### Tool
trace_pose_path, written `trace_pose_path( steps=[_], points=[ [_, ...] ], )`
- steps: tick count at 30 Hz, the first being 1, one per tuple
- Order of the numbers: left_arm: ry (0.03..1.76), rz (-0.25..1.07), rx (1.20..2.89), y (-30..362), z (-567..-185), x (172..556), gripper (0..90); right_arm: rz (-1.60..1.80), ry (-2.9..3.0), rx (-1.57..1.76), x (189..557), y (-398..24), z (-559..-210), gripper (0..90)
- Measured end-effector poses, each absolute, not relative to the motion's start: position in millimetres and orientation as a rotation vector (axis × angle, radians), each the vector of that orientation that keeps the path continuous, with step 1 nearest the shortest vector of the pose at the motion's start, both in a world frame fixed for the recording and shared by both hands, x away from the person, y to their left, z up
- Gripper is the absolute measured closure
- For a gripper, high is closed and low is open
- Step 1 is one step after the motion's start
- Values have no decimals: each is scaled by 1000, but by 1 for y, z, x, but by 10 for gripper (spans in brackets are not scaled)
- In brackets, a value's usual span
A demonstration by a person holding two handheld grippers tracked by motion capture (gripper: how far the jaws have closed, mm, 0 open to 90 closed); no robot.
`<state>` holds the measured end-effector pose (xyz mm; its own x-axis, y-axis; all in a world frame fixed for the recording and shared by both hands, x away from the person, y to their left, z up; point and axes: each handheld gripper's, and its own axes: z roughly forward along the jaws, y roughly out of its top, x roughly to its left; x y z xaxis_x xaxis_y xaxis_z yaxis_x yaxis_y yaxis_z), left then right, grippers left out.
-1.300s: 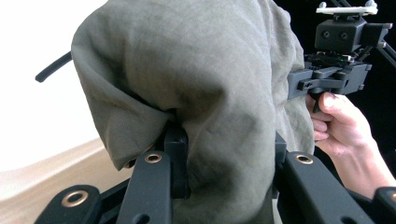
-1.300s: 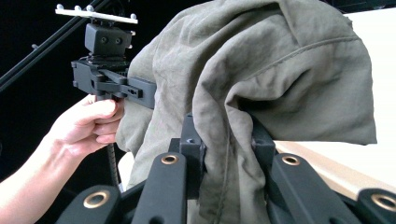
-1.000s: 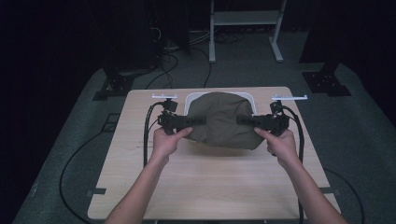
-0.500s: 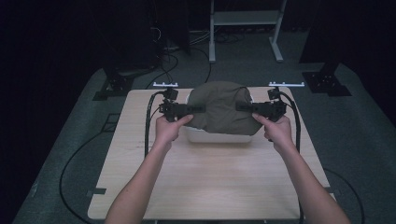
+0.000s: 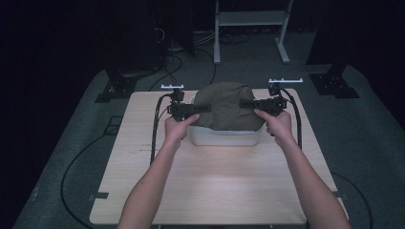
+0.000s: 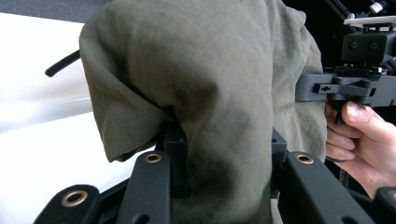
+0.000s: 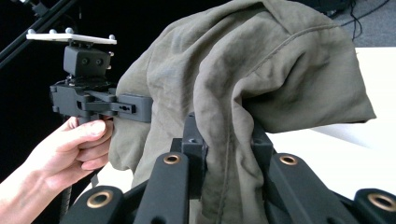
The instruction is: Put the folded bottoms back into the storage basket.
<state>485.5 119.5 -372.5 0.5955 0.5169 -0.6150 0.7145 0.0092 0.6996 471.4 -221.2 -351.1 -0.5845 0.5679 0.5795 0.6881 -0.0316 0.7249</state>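
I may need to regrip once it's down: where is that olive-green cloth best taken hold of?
Judging by its pose, grip the olive-green cloth at its two side edges, coming in level from left and right. It hangs bunched above the white bin, and the left gripper and right gripper are already shut on gathered folds there, which gives the fingers a thick bite.

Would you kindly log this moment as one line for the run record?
left gripper: shut on cloth | right gripper: shut on cloth | cloth: held up over white bin | bin: on table
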Motion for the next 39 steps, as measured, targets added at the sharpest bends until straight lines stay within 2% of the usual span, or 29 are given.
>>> trace_pose_path(
  steps=[39],
  points=[
    [1202,-165,1705,115,-412,509,637,-1518,-2097,-1526,509,-210,-392,761]
  ],
)
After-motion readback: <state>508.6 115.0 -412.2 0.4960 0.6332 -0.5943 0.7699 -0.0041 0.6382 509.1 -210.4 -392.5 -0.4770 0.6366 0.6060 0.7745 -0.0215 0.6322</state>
